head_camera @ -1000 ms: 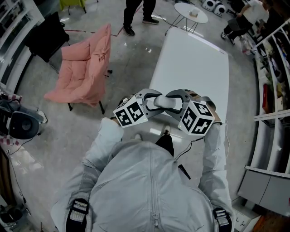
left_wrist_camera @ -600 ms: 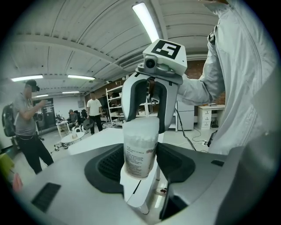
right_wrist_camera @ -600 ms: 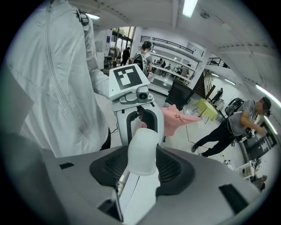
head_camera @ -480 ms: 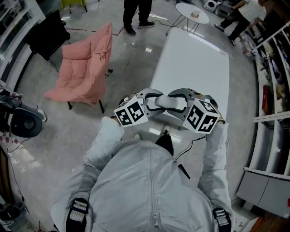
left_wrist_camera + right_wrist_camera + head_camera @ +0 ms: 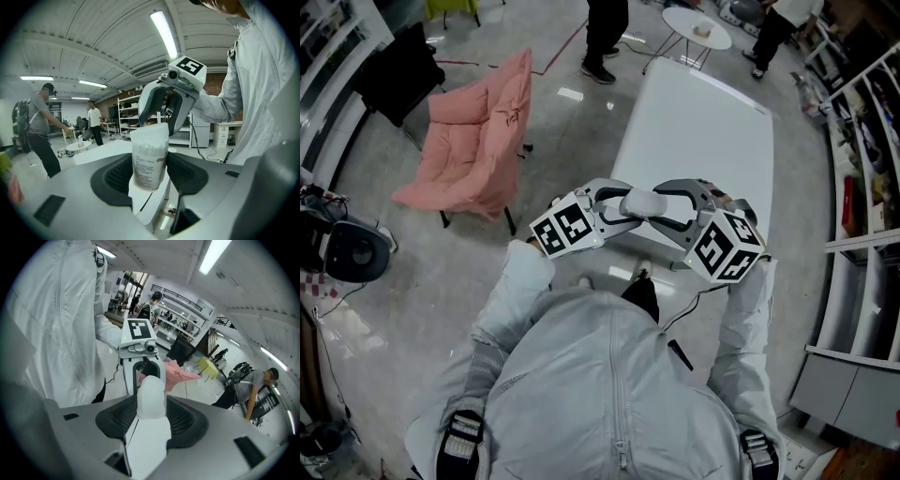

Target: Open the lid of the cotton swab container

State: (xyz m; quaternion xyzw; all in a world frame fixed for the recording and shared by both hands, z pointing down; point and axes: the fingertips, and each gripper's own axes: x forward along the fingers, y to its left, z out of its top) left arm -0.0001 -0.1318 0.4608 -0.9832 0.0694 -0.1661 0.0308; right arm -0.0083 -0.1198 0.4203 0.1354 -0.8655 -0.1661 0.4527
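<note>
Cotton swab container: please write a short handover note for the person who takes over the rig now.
Left gripper: shut on the cotton swab container, held upright in the air over the near end of the white table.
Right gripper: shut on the lid, from the opposite side.
Done: both grips are set.
Left to do: the lid looks seated on the container; pull it off.

The head camera hangs above the person's chest, looking steeply down, the desk point(image 5: 703, 131) stretching off toward 12 o'clock. The cameras on the left tongs point(image 5: 150, 165) and the right tongs point(image 5: 151, 404) sit close behind their own jaws and face one another, each finding the other near 12 o'clock. All three views share the cotton swab container point(image 5: 642, 201).
</note>
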